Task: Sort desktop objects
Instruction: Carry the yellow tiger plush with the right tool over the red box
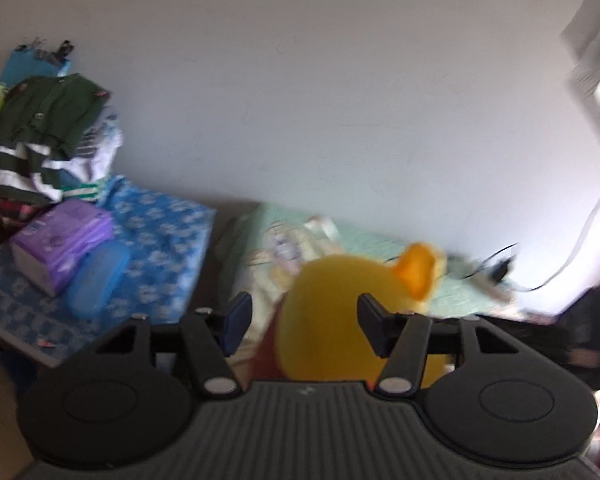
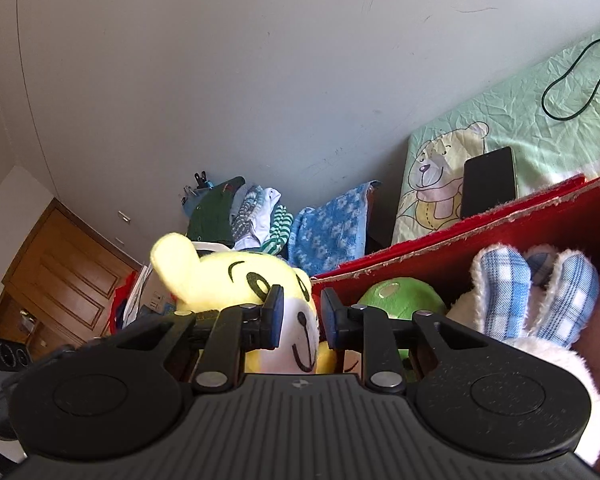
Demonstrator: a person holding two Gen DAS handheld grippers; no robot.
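I am gripping one orange plush bear (image 1: pixel 332 316) in my left claw (image 1: pixel 302 326); my right claw (image 2: pixel 300 320) is pinching one yellow plush toy's (image 2: pixel 240 280) face.

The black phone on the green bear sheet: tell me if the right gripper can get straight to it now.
Probably not. The right gripper is closed on the yellow plush toy, and the red box wall rises between it and the black phone. It would have to let go and lift over the wall first.
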